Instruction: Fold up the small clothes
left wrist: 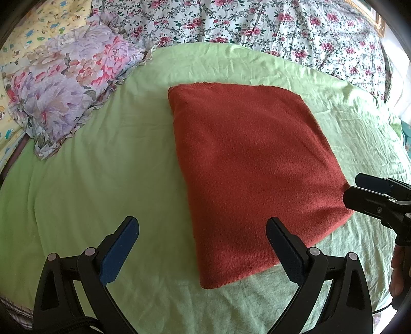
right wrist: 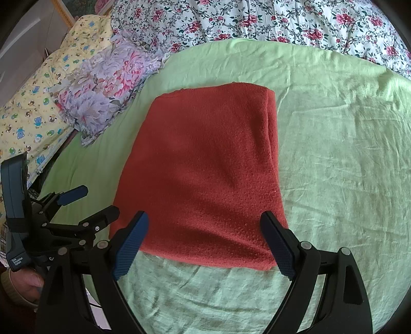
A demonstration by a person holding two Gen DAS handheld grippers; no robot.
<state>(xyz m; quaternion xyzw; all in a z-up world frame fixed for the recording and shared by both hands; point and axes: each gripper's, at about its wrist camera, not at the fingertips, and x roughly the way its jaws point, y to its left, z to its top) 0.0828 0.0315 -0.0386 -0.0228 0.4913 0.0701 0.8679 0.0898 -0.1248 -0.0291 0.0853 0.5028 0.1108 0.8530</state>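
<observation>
Left wrist view is looking down on a bed: at the far left a flowered pillow [left wrist: 64, 87] is lying on the green sheet [left wrist: 102, 167], and a flowered quilt [left wrist: 257, 23] is running along the far side. The left gripper [left wrist: 203, 223] is hovering at the near edge with its jaws standing wide apart and nothing between them; its left finger is over bare sheet, its right finger over the near edge of the red garment [left wrist: 251, 159]. That garment is lying folded into a thick block in the middle of the sheet. At the far right of this view the right gripper [left wrist: 357, 190] is sitting just beside the garment's near right corner.

In the right wrist view the right gripper [right wrist: 205, 221] is also gaping wide and holding nothing, both fingers reaching over the near edge of the folded garment [right wrist: 200, 167], while the left gripper [right wrist: 100, 203] is showing at the left, open
</observation>
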